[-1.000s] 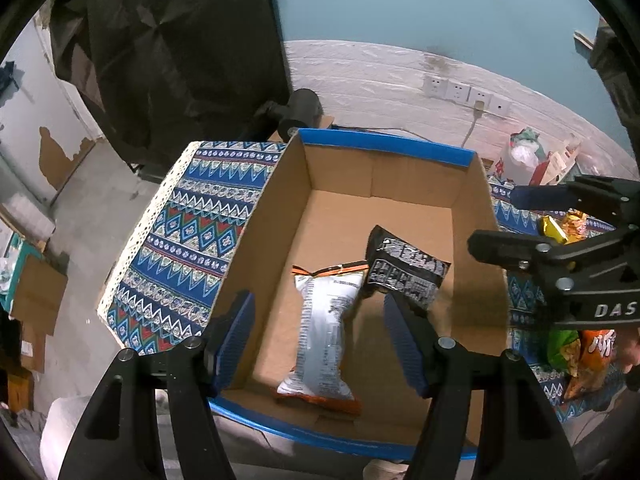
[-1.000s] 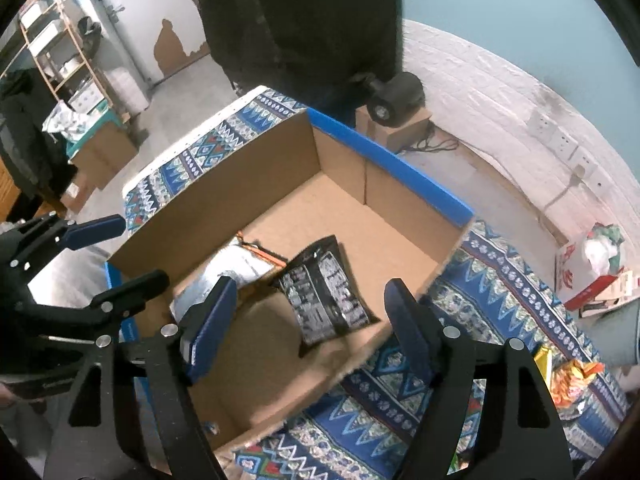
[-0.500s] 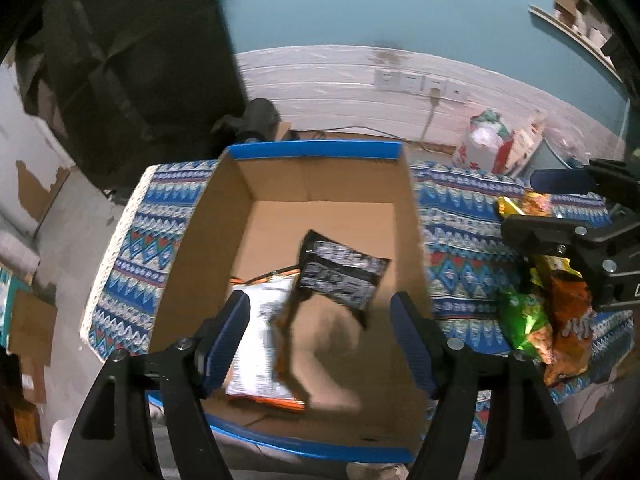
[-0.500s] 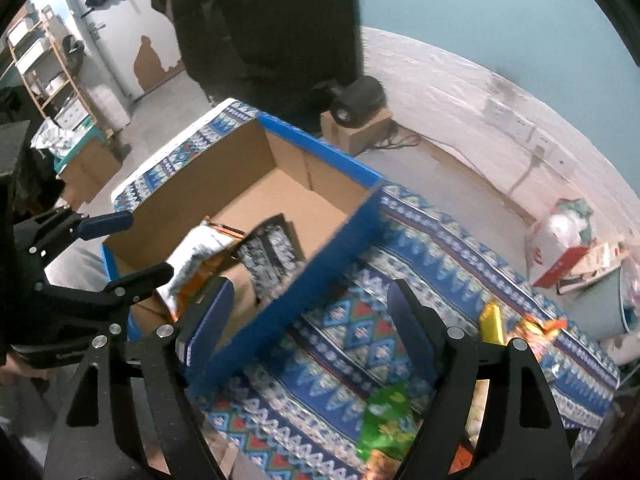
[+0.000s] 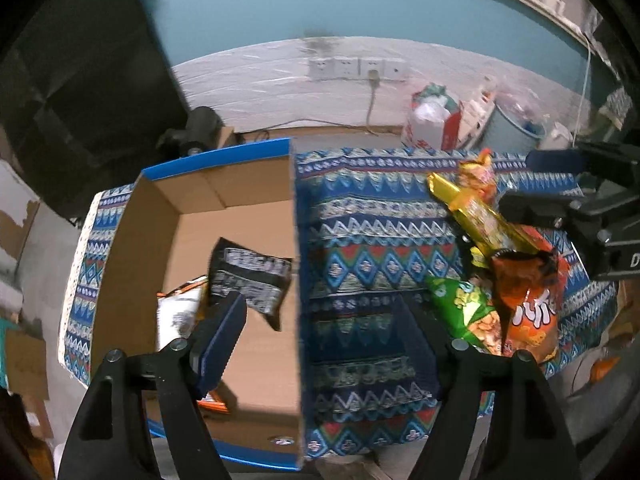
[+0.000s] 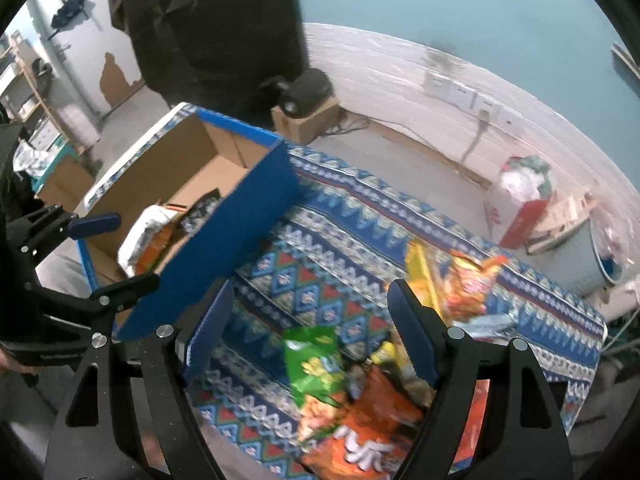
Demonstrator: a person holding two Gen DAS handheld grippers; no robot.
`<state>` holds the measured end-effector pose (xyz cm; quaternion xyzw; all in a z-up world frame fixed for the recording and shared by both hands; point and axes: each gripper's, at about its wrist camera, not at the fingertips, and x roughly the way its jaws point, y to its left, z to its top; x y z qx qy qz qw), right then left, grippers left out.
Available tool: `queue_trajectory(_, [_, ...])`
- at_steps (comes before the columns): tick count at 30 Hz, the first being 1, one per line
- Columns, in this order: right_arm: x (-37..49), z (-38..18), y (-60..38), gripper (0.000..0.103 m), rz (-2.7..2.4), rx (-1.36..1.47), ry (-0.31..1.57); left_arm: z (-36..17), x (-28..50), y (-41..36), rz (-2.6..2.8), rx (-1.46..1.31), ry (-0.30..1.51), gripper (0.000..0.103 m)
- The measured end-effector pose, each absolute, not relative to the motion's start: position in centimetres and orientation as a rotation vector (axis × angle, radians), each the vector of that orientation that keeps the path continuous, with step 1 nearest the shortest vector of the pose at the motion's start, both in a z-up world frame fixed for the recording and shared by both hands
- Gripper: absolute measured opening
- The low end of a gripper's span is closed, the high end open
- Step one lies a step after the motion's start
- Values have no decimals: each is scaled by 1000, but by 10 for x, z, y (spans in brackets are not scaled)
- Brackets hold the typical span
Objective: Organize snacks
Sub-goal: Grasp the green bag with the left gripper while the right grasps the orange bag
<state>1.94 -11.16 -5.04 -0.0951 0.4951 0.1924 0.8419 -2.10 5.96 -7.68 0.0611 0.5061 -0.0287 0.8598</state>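
Observation:
A blue-edged cardboard box [image 5: 160, 200] [image 6: 256, 220] stands on the left of the patterned cloth [image 5: 372, 232] [image 6: 340, 232]. Inside lie a black snack bag [image 5: 248, 276] and a white-and-orange bag [image 5: 176, 312] [image 6: 140, 236]. A pile of snacks lies on the right: a green bag [image 5: 460, 308] [image 6: 316, 364], an orange bag [image 5: 528, 292] [image 6: 360, 432], a gold bag [image 5: 476, 212] [image 6: 420, 276]. My left gripper [image 5: 320, 332] is open and empty over the box's right wall. My right gripper [image 6: 312, 332] is open and empty above the green bag; it also shows in the left wrist view [image 5: 560, 184].
A white plastic bag with red [image 5: 432, 120] [image 6: 520, 192] and a grey bin [image 6: 568, 232] stand on the floor behind the table. A black device sits on a small carton [image 6: 304, 96]. Wall sockets [image 5: 356, 68] are behind. Shelves stand at far left [image 6: 24, 92].
Both grippers have swung right, from over the box toward the snack pile. The pile now fills the right wrist view. Both stayed open and empty.

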Motion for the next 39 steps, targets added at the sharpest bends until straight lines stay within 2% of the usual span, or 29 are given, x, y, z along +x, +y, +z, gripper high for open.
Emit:
queue_trajectory(13, [0,-49,-191,80,303,-164,1055,-86,-15,-1,-129,209,1082,78])
queue_trajectory(25, [-13,-68,-258,81,178,-147,1103,-130,-2,-48,-163,251,1195,80])
queue_trajectory(39, [-22,-89,-301,81,105,-125,1154,-179,10,-66,-161,58,1355,81])
